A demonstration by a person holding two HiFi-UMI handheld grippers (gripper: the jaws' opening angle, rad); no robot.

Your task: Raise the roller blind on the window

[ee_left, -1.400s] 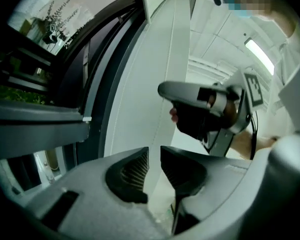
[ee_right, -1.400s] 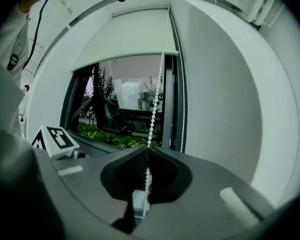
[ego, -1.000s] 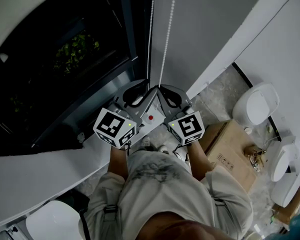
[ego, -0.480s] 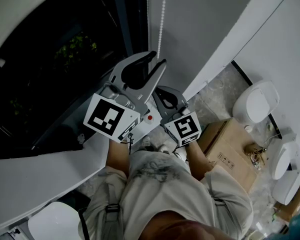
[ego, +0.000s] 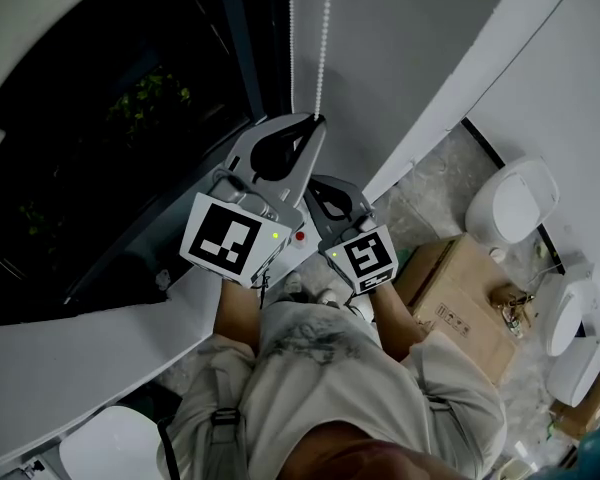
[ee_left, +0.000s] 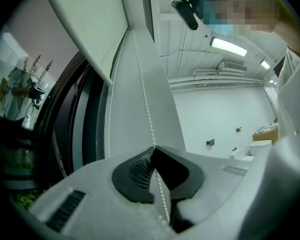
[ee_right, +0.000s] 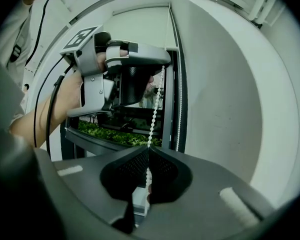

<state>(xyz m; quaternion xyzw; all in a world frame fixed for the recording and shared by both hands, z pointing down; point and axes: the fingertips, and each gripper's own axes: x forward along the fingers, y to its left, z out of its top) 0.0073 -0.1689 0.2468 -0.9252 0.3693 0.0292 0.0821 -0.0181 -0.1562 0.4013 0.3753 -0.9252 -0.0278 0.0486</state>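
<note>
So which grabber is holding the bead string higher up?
The left gripper: it pinches the bead string above the right gripper, which grips the same strand lower down.

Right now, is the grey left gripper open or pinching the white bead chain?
Shut: the grey left gripper has its dark pads closed on the white bead chain.

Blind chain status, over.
Left gripper just closed on white beaded chain, above right gripper, shut on same strand. Pale roller blind partly up. Nothing obstructing.
</note>
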